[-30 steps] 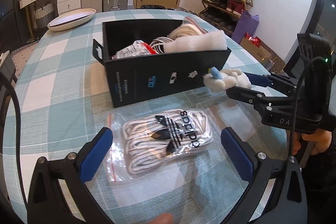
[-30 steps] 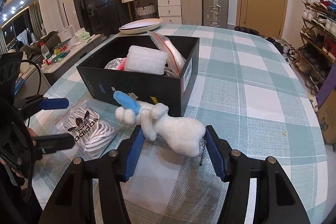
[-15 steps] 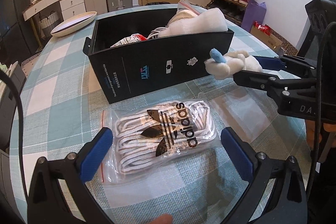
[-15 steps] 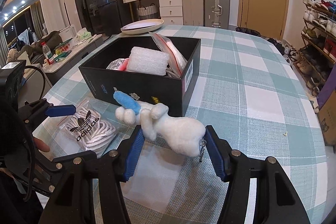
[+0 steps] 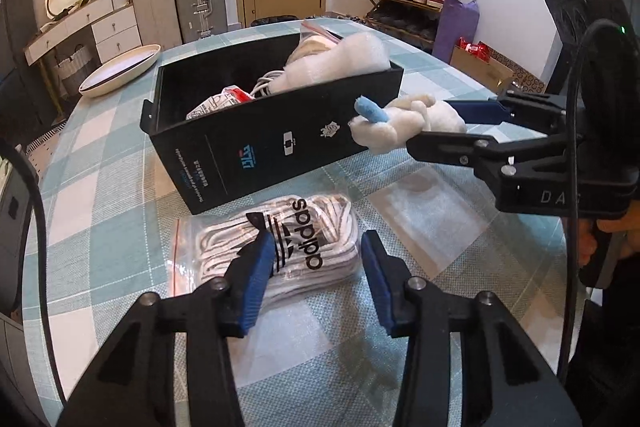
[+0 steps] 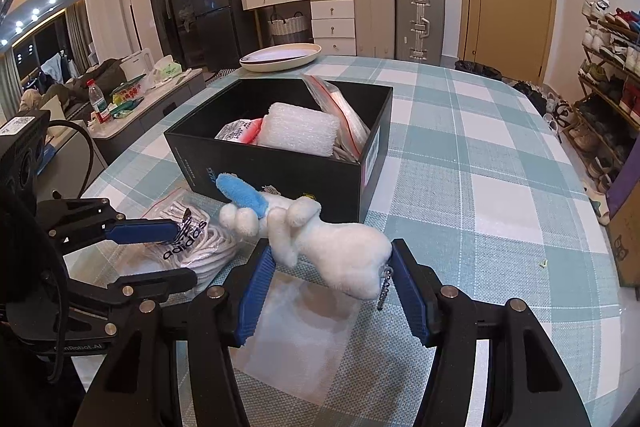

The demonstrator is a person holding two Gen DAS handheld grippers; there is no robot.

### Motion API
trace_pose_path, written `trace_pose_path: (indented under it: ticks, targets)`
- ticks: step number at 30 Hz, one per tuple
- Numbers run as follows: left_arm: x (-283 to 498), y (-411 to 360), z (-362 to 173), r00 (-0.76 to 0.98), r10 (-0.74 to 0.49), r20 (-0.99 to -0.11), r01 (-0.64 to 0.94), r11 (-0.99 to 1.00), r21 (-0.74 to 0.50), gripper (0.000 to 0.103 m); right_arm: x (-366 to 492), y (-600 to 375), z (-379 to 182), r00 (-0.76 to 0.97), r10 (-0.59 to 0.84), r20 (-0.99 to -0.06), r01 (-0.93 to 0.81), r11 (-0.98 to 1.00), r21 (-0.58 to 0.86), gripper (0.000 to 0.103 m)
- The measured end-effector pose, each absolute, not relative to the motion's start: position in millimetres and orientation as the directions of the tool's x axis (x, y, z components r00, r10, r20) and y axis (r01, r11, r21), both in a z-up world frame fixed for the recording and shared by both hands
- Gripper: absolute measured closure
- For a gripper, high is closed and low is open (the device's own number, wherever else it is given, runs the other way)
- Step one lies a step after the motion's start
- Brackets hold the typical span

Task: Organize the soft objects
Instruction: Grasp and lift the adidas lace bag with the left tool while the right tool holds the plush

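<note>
We find the left gripper [image 5: 318, 275] lowered over a clear bag of white laces [image 5: 276, 247], which lies flat on the checked tablecloth [image 5: 100, 187] just in front of the black box [image 5: 280, 143]. Its jaws are closing with the bag between them. The left pad appears to rest on the plastic; the right pad stands at the bag's edge, and we cannot confirm that it presses. We judge the bag is being taken so that it can join the other soft items in the box.

The right gripper [image 6: 332, 287] is clenched on a white plush toy [image 6: 332, 243], its pads against the toy's body. The toy is held off the table beside the box's near wall, with its blue ear [image 6: 240, 195] pointing at the box. We judge this a holding position ahead of placing it inside.

The box already holds a foam block [image 6: 300, 127], a zip bag [image 6: 340, 107] and a printed pouch [image 6: 236, 133].

Limits of inspection: the box floor and lower contents are hidden by its walls. The toy's face is turned away. A small ball chain [image 6: 384, 287] hangs at its rear, and what it attaches to is unclear. Of the person, only part of a hand [image 5: 608, 239] shows behind the right gripper's handle. The underside of the bag cannot be seen.
</note>
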State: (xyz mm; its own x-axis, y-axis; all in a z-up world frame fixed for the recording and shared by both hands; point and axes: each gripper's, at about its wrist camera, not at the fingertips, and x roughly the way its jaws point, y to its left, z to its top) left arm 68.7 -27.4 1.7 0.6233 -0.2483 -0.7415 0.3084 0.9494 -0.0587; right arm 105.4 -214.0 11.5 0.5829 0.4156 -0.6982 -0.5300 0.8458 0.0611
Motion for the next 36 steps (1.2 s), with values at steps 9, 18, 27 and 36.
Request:
trace_pose_path:
  ticks: [9, 18, 27, 36]
  targets:
    - [76, -2, 2, 0.643, -0.222, -0.733, 0.216, 0.971, -0.105, 0.000, 106, -216, 14, 0.589, 0.416, -0.693, -0.524, 0.849, 0.065, 0.044]
    - [84, -5, -18, 0.610, -0.194, -0.769, 0.171, 0.979, -0.111, 0.000, 107, -217, 12, 0.583, 0.416, -0.698, -0.524, 0.849, 0.069, 0.044]
    - [83, -15, -18, 0.611, -0.173, -0.772, 0.192, 0.979, -0.068, 0.009, 106, -215, 13, 0.582, 0.418, -0.697, -0.527, 0.847, 0.069, 0.044]
    - [76, -18, -8, 0.633, -0.194, -0.749, 0.248, 0.968, -0.042, 0.025, 103, -215, 19, 0.596, 0.433, -0.676, -0.535, 0.842, 0.067, 0.044]
